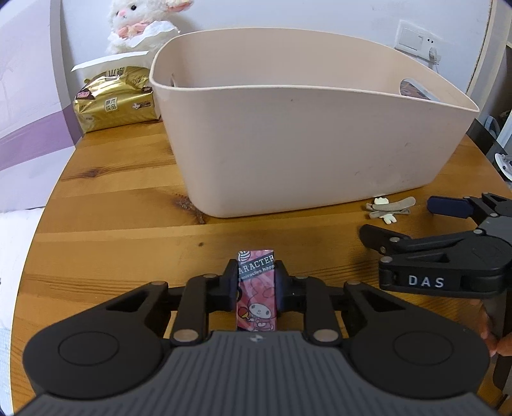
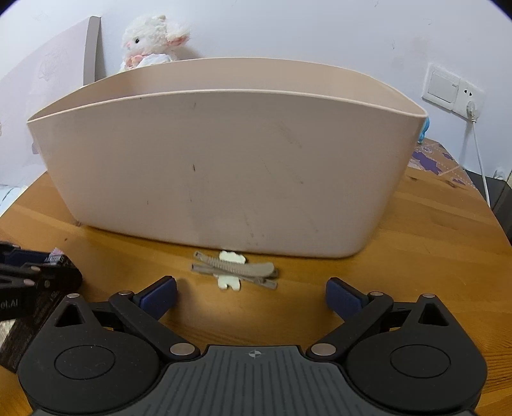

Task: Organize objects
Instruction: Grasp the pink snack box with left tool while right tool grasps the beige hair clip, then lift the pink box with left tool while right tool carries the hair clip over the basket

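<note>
The left gripper point(image 1: 256, 281) is clamped on a small pink cartoon-printed packet point(image 1: 256, 289), its fingers pressing the packet's two long sides; the packet stands upright between them, low over the wooden surface point(image 1: 112, 230). Whether its lower end touches the wood cannot be told. The right gripper point(image 2: 251, 296) has its blue-padded fingers point(image 2: 160, 296) spread wide apart with nothing between them, hovering low over the surface. Just ahead of it lies a grey hair clip point(image 2: 235, 268) with a small cream-coloured charm, flat on the wood and close to the foot of a large beige plastic bin point(image 2: 224, 166). In the left wrist view the same hair clip point(image 1: 390, 208) lies near the bin's point(image 1: 304, 144) right front corner, just beside the right gripper point(image 1: 412, 222). Behind the bin to the left sit a gold tissue pack point(image 1: 115, 102) and a white plush lamb point(image 1: 137, 22) against the wall.
</note>
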Action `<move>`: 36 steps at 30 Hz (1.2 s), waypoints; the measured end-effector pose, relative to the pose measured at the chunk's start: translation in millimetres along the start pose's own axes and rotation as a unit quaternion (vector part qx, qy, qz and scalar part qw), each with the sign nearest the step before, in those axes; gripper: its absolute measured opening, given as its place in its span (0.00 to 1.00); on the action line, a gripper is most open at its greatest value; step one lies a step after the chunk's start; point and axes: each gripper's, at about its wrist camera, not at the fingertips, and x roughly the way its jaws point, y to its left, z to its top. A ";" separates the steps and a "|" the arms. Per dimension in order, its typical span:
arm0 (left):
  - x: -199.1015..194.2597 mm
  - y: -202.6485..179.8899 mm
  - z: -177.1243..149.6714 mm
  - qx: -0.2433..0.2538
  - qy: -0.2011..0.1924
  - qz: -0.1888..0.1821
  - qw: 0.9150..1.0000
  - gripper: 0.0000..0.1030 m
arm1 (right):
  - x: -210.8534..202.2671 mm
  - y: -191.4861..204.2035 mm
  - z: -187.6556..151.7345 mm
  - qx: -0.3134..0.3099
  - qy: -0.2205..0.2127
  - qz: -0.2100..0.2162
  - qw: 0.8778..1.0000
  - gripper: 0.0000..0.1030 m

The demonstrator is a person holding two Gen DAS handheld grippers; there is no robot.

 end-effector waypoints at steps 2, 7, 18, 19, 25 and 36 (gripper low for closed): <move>2.2 0.8 1.9 0.000 -0.001 -0.001 1.000 0.24 | 0.2 2.4 1.9 0.003 -0.002 -0.003 1.000 0.88; 4.9 2.0 3.6 0.004 -0.005 -0.006 1.000 0.24 | -0.8 9.7 5.9 0.009 -0.016 -0.004 1.000 0.59; 0.4 4.0 -1.6 0.002 -0.009 -0.005 1.000 0.23 | -15.7 5.1 -7.6 0.001 -0.021 0.010 1.000 0.53; -1.6 3.7 -2.3 0.003 -0.011 -0.004 1.000 0.23 | -18.3 3.7 -9.7 0.003 -0.020 0.012 1.000 0.53; -21.6 -1.1 -3.8 0.015 -0.024 0.005 1.000 0.23 | -44.5 -4.4 -17.0 0.010 -0.031 0.028 0.999 0.53; -82.5 -16.5 21.4 0.037 -0.086 0.006 0.996 0.23 | -121.2 -33.2 4.0 0.015 -0.106 0.053 0.993 0.53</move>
